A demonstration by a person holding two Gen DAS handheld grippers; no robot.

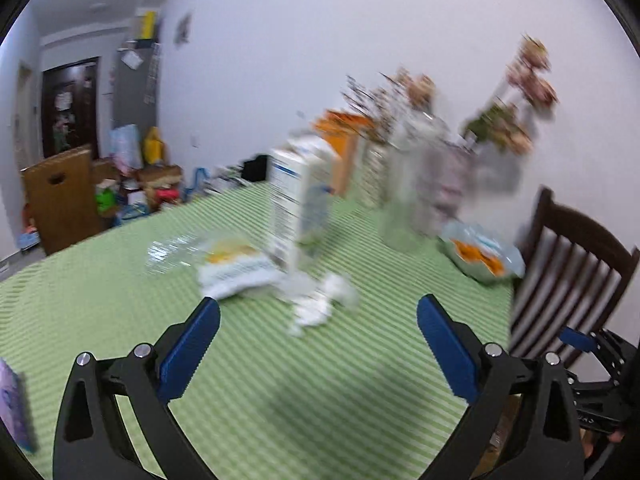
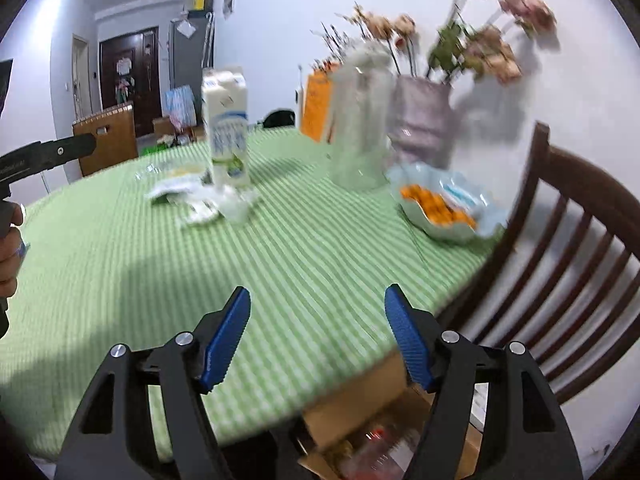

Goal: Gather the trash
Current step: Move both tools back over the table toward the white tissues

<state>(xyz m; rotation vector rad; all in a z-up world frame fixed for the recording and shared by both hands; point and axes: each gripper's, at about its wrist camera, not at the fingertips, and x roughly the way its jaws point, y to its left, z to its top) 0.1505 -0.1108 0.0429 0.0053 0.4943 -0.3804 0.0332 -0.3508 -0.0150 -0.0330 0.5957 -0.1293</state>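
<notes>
Left hand-held gripper (image 1: 318, 312) spread wide, nothing between its blue pads, hanging over the near part of the desk (image 1: 120, 320) with its green striped cloth. Right hand-held gripper (image 2: 317, 302) also spread and empty, over the near desk edge — a cardboard box (image 2: 360, 400) sits on the floor just below it. Trash lies mid-desk: crumpled white tissue (image 1: 320, 304), snack wrapper (image 1: 236, 268) just left of it, clear plastic packaging (image 1: 168, 254) further left. Upright milk carton (image 2: 226, 128) stands right behind the wrapper. Far right: clear jar (image 2: 360, 120), flower vase (image 2: 424, 120), bowl of orange snacks (image 2: 440, 208). Wooden chair (image 2: 580, 240) at the right edge — frames blurred.
</notes>
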